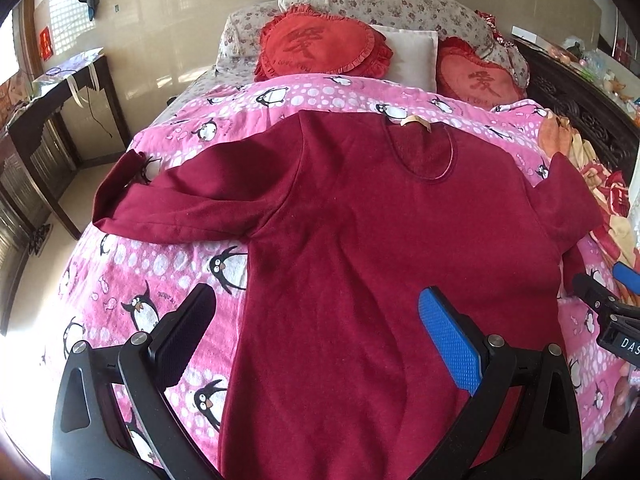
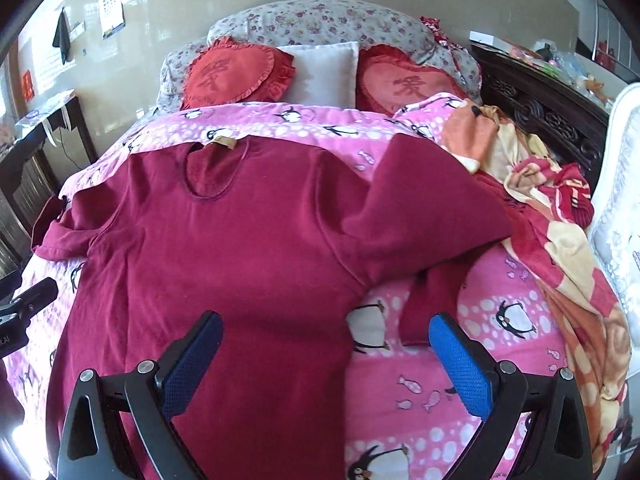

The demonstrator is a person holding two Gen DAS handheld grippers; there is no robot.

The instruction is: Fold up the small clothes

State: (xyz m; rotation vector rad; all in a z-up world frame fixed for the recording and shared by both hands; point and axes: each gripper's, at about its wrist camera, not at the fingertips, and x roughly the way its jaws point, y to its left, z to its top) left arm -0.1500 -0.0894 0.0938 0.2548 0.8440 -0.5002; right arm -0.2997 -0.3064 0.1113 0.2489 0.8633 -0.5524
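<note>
Pink quilt (image 1: 320, 98) with penguins covers a bed, and on it lies a dark red top (image 1: 360, 240), spread flat with the neck opening toward the pillows. Near the top's collar a beige label (image 1: 416, 122) is visible. Behind the top, at the head of the bed, two red heart cushions (image 1: 324, 48) lean beside a white pillow (image 1: 412, 56), with a flowered bolster (image 1: 380, 0) behind them.

One sleeve of the top (image 1: 168, 204) stretches out to the left and its cuff is turned back at the quilt's edge. The other sleeve (image 2: 424, 208) goes out to the right, bends, and its cuff (image 2: 424, 304) points down toward the camera. To the right of the top a crumpled orange and red blanket (image 2: 560, 232) lies on the bed. Left of the top, beside the bed, stands a dark table (image 1: 60, 96).

The left gripper (image 1: 320, 340) is above the lower part of the top, near its left side edge; its fingers are wide apart and hold nothing. The right gripper (image 2: 332, 360) is above the top's right side edge, one finger over the red cloth and the blue one (image 2: 460, 364) over the quilt just beside the cuff. Its fingers are also wide apart and empty. Whether they touch the cloth, I cannot tell.
</note>
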